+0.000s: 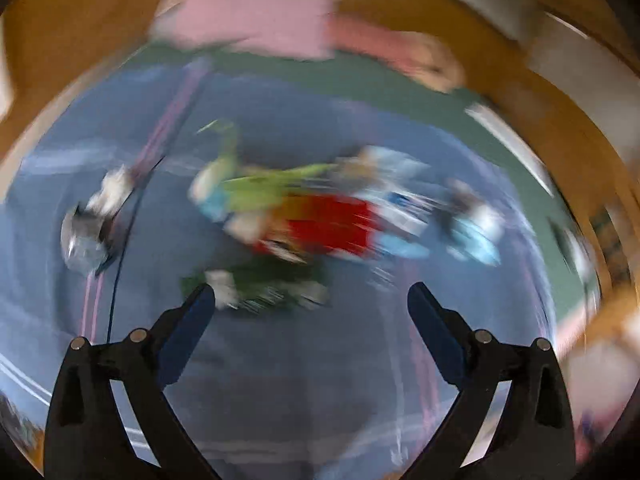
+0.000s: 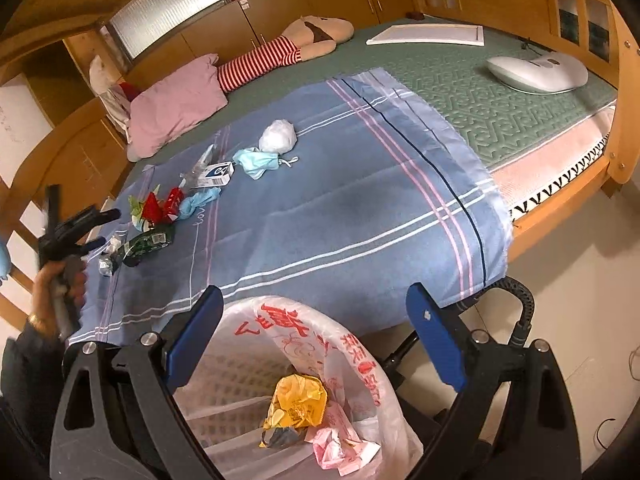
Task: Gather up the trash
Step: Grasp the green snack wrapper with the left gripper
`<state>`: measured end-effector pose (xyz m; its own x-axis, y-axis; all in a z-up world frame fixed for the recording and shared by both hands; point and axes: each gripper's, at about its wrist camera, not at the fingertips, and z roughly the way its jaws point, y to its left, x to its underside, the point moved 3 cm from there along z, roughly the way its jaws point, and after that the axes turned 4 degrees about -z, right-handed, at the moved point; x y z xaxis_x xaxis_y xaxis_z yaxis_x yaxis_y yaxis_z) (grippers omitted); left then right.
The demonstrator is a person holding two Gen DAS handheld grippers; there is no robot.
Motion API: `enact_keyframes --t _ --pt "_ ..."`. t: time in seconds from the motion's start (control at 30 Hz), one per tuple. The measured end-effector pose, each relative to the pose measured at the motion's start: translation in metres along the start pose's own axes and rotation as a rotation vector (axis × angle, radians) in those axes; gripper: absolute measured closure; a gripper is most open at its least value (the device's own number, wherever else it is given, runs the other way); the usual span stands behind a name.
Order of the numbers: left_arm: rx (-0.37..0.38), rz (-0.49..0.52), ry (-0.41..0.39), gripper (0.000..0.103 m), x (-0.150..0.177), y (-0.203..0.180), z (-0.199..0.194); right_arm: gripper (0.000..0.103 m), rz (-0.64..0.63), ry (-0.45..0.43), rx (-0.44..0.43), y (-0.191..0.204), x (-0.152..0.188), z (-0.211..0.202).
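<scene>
Both grippers, left gripper [image 1: 311,294] and right gripper [image 2: 315,300], jaws wide, empty.

Red Chinese characters on bin liner [image 2: 360,344] (too warped to read); no other legible text.

Left view heavily motion-blurred, right view sharp — evenly lit, fisheye-curved edges
</scene>
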<state>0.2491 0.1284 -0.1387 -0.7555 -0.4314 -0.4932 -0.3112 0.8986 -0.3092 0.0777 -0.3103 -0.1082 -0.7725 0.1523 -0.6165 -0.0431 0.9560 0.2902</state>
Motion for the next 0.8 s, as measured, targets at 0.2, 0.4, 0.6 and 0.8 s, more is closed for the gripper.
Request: enact_keyframes --t 0.2,0.4,0.6,0.8 --pt "0.0 -0.262 0.163 0.007 -0.007 0.049 0.071 0.012 -0.012 0.022 -0.005 0.014 -0.007 0.016" --pt "-0.06 -0.152 0.241 0.024 0.008 0.051 0.088 0.012 -0.02 0.018 -0.074 0.036 -0.015 0.03" --pt "0.134 -0.218 0.224 0.024 0.027 0.053 0.057 0.012 -0.087 0.036 -0.126 0.064 -0.01 0.036" --pt "0.296 -0.173 0.26 0.023 0.063 0.031 0.032 0.012 -0.069 0.045 -0.148 0.064 -0.009 0.037"
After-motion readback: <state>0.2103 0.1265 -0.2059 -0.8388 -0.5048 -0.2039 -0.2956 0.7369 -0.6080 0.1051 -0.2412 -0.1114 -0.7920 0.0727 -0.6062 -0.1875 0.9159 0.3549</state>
